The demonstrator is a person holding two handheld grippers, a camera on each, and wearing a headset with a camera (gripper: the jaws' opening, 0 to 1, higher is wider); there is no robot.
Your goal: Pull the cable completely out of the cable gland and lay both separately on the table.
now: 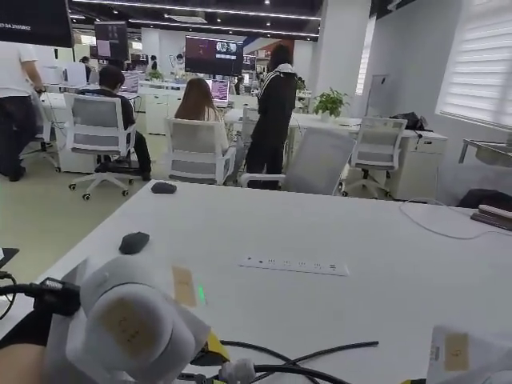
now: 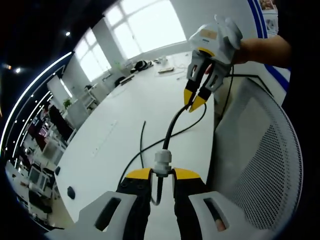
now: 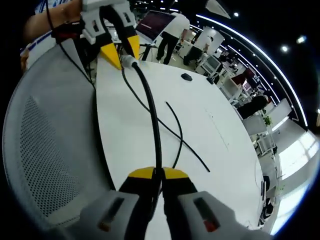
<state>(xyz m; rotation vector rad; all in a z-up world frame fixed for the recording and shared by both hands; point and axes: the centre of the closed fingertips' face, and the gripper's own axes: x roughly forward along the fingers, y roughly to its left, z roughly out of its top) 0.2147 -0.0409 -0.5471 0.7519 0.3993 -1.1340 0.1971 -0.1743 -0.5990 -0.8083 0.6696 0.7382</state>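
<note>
**Gripping gland and cable, one in each claw**

My left claw [image 2: 162, 175] is clenched on the white cable gland [image 2: 162, 161], with its yellow-tipped jaws pressing the gland from either side. The black cable [image 2: 171, 129] runs through the gland. A short end curls out behind it between my jaws, and the long part rises from the front toward my right claw [image 2: 195, 101].

The right claw is clamped on the cable itself, its jaws closed tight with the black line pinched between the yellow tips. The right gripper view shows this plainly — there the cable climbs away from my jaws to the gland held in the left claw at the top. So gland and cable are joined and strung between my two claws, and neither is laid down on the white desk [image 2: 150, 95].

Past the right claw, black cable loops down and trails over the desk top. Another black length lies beside it, and I cannot tell whether it is the same cable or a separate piece.

In the head view the gland sits at the bottom of the picture, by the near edge of the desk. Farther out on the desk lie a white power strip [image 1: 294, 266] and a dark mouse [image 1: 134, 242] — a second mouse [image 1: 163, 188] rests near the far edge. A grey mesh chair back [image 2: 265, 165] stands just beside the desk edge below my claws. Beyond the desk is an office with people at other desks.
</note>
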